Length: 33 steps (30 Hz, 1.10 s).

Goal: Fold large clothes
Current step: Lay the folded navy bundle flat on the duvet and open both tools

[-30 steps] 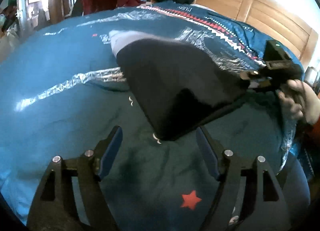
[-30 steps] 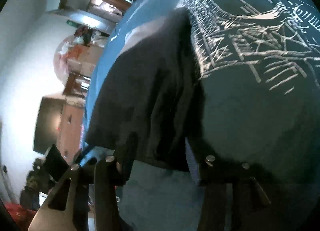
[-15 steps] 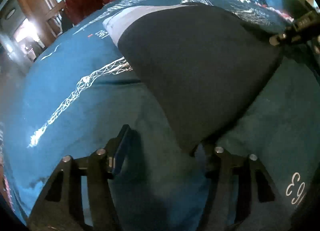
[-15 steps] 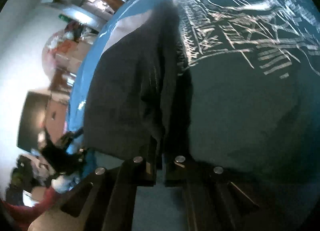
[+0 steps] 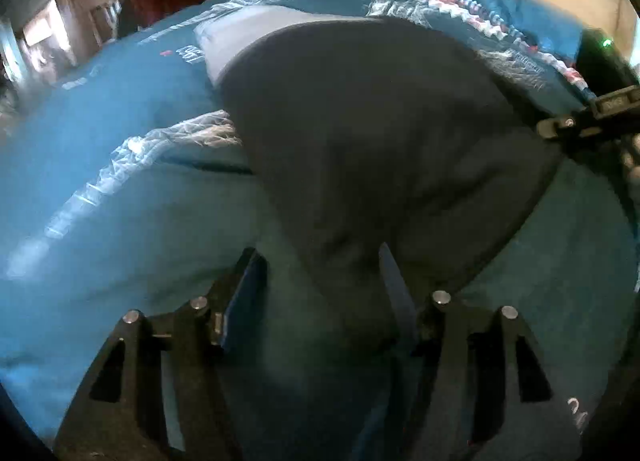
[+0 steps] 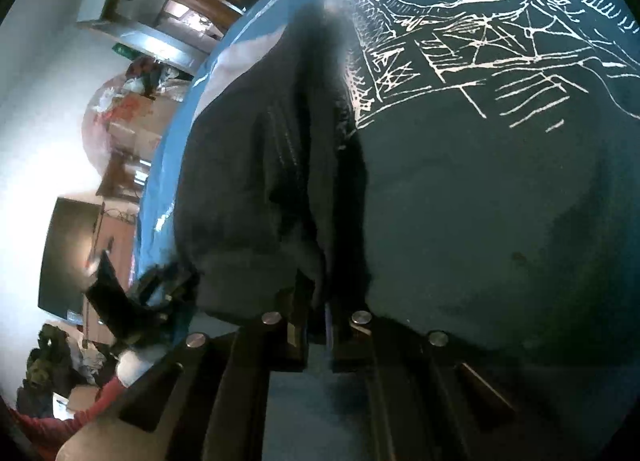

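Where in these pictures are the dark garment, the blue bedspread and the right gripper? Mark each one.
dark garment (image 5: 360,133): left wrist view, middle of its upper face.
blue bedspread (image 5: 100,229): left wrist view, bare fabric left of the garment.
right gripper (image 6: 316,331): right wrist view, between its closed fingertips.

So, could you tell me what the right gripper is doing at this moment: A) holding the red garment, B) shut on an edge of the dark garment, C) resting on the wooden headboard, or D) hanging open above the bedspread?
B: in the right wrist view the right gripper has its fingers pinched on the edge of the dark garment.
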Each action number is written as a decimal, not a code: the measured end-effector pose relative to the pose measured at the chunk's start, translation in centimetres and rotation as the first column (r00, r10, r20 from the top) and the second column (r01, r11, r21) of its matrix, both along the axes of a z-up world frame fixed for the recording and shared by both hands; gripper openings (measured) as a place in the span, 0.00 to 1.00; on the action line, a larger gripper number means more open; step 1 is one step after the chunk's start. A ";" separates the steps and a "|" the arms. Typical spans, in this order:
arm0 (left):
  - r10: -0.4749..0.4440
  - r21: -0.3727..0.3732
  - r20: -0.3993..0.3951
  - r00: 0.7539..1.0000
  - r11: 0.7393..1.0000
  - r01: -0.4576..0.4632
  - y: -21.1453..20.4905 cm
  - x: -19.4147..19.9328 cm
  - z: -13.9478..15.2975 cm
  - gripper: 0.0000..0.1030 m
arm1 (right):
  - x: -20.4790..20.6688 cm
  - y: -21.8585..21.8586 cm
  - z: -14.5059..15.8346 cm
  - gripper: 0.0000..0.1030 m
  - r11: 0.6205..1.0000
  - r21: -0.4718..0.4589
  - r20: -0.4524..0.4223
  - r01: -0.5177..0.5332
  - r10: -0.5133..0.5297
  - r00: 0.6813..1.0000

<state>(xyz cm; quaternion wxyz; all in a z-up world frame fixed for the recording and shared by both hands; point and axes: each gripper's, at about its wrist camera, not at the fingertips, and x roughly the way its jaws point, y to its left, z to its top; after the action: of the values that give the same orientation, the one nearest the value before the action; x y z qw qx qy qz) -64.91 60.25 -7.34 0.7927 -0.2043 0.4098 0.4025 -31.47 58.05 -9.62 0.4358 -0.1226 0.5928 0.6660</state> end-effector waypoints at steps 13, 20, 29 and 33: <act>0.092 0.067 -0.004 0.996 0.994 -0.092 11.9 3.2 -0.8 0.60 | 0.8 -1.0 -1.6 0.01 0.998 0.068 -0.081 0.007 -0.001 0.997; 0.093 0.165 0.182 0.979 0.978 -0.123 15.6 2.4 5.6 0.55 | 1.1 -1.7 -2.8 0.01 0.991 0.135 -0.111 0.012 0.003 0.994; 0.134 0.041 0.004 0.991 0.990 -0.134 23.7 4.6 -0.3 0.63 | 1.6 -2.3 -3.8 0.01 0.990 0.142 -0.149 0.021 0.001 0.989; 0.025 0.086 0.160 0.987 0.996 -0.039 14.2 0.6 3.9 0.56 | 1.8 -2.4 -3.7 0.01 0.989 0.149 -0.154 0.022 0.002 0.988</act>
<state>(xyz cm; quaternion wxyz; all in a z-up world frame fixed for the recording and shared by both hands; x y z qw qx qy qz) -64.28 74.41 -3.49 0.8246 -0.2067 0.3236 0.4154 -29.67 55.69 -13.31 0.4003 -0.0349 0.5735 0.7139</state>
